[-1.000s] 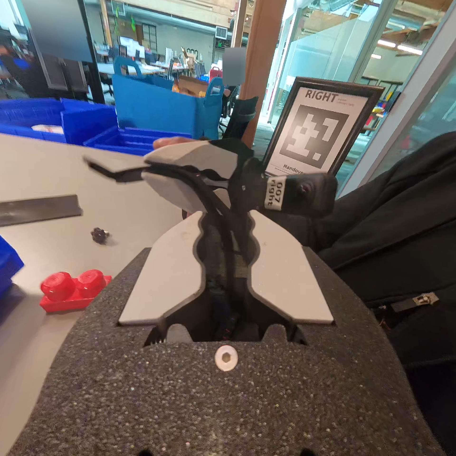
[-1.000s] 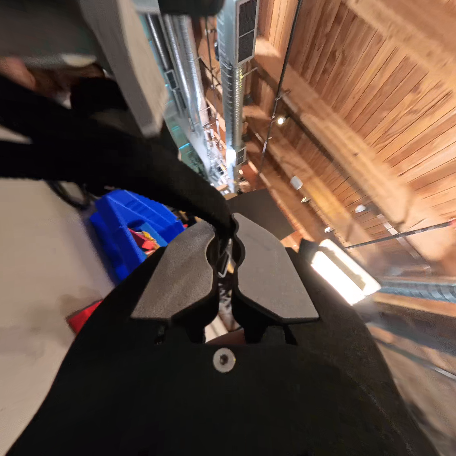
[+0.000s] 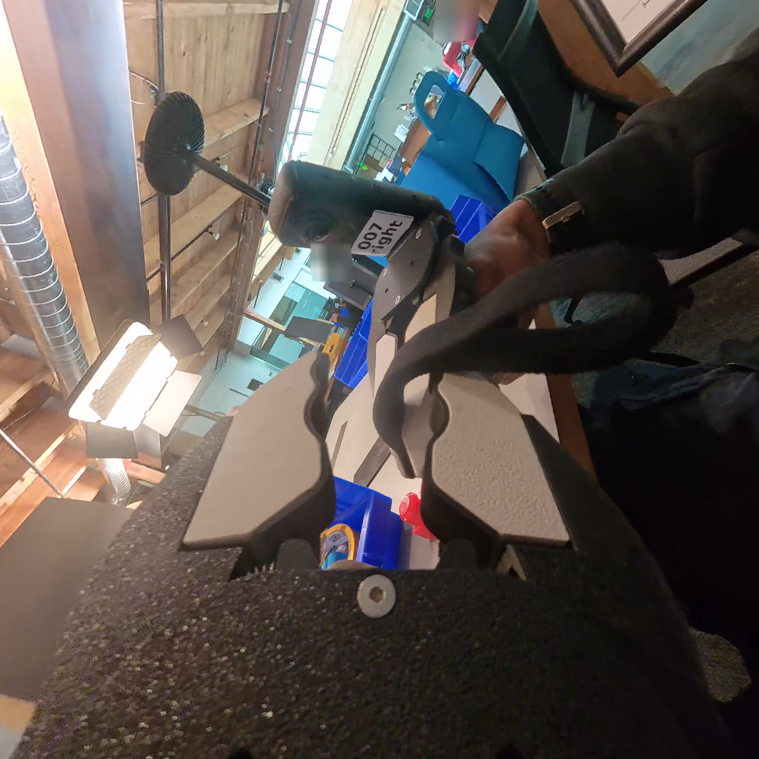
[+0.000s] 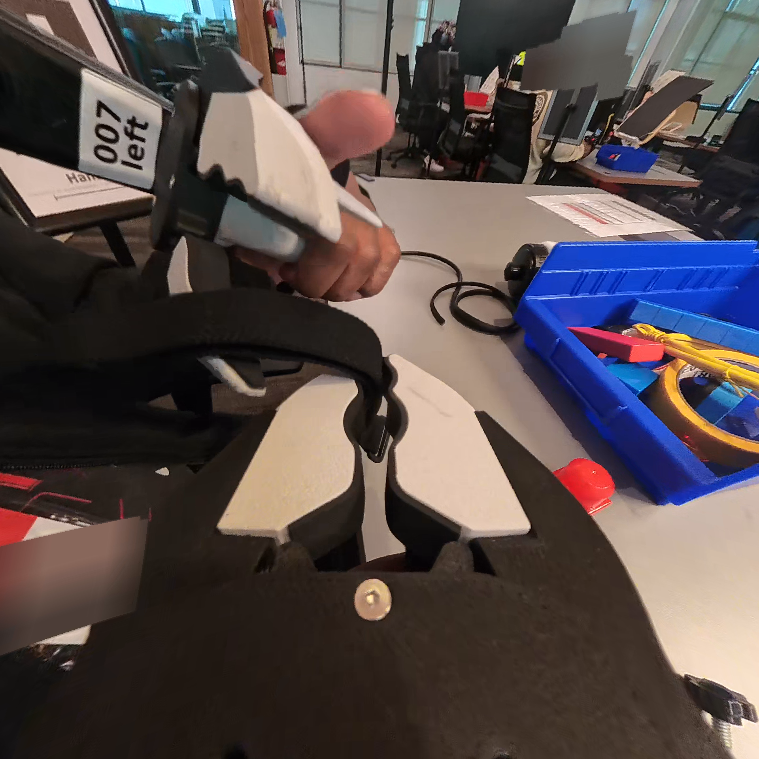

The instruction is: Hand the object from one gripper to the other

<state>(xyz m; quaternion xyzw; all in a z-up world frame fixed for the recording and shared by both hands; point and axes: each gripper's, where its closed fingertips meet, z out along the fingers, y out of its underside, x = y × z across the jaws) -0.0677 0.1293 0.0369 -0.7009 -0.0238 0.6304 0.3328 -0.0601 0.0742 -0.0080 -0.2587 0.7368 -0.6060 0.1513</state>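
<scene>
A matt black woven cloth strap (image 4: 230, 324) lies above a smooth grey table (image 4: 472, 230) beside a glossy blue plastic bin (image 4: 616, 394).

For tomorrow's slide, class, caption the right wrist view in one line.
Right gripper shut on a black strap above the grey table, beside a blue bin.

blue bin (image 4: 616, 287) holding yellow tape roll (image 4: 698, 410), coiled black cable (image 4: 464, 295), grey table (image 4: 451, 230)
</scene>
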